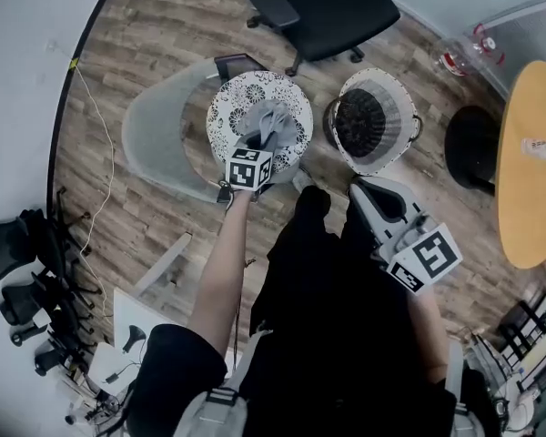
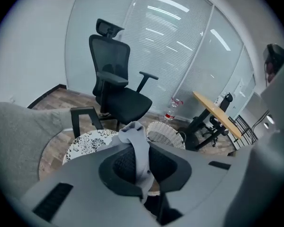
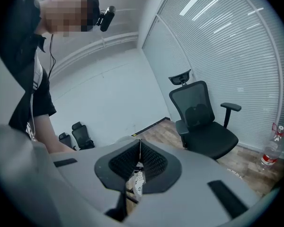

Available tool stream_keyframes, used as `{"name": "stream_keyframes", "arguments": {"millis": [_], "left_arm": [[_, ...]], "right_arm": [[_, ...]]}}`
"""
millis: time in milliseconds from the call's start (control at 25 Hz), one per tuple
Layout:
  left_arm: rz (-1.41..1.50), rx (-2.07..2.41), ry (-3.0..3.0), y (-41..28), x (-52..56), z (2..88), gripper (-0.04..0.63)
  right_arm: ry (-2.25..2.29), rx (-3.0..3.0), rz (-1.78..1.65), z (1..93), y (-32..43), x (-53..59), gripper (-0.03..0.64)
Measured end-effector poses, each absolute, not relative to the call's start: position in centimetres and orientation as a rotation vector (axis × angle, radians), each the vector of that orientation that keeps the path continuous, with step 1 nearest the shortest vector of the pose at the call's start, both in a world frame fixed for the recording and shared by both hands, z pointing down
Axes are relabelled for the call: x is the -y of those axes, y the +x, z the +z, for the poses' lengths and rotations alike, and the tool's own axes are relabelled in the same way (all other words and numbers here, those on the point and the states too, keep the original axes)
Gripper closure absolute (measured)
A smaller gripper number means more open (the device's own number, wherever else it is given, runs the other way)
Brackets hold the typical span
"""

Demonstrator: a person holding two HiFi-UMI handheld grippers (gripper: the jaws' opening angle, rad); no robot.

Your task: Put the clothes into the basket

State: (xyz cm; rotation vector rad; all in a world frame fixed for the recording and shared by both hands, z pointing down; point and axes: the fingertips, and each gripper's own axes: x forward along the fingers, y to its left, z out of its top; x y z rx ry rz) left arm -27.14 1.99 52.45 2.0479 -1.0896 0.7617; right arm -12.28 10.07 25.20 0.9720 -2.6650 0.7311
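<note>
Head view alone takes in both grippers at once. The left gripper (image 1: 260, 149) is held out on a nearly straight forearm, to the left of the white wicker basket (image 1: 375, 121) and above a round flower-patterned worktop (image 1: 232, 107). The right gripper (image 1: 368, 197) sits on the near side of the basket, close to the person's body.

Left gripper view adds what that one hides: the jaws are drawn in narrow and pinch a grey cloth (image 2: 138, 148) between their black pads, with the basket standing just beyond them to the right. The cloth is plain pale grey, soft and crumpled. A fold of it bunches up above the jaws and a tail hangs down below them. It is held left of the basket, not in it.

Right gripper view shows its jaws closed tip to tip with nothing between them. They point roughly level towards a black office chair (image 3: 203, 122) on the far side of the basket.
</note>
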Motion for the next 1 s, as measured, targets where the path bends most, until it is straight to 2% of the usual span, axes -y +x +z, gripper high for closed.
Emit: {"name": "stream_keyframes", "arguments": {"millis": [640, 1000], "left_arm": [[0.544, 1.245, 2.285, -26.3, -2.4, 38.8, 0.555], [0.445, 1.194, 2.387, -21.0, -2.4, 33.7, 0.555]], "right_arm": [[1.026, 2.75, 0.634, 23.0, -9.6, -9.1, 0.6], [1.113, 2.743, 0.607, 22.1, -5.1, -8.3, 0.6]]}}
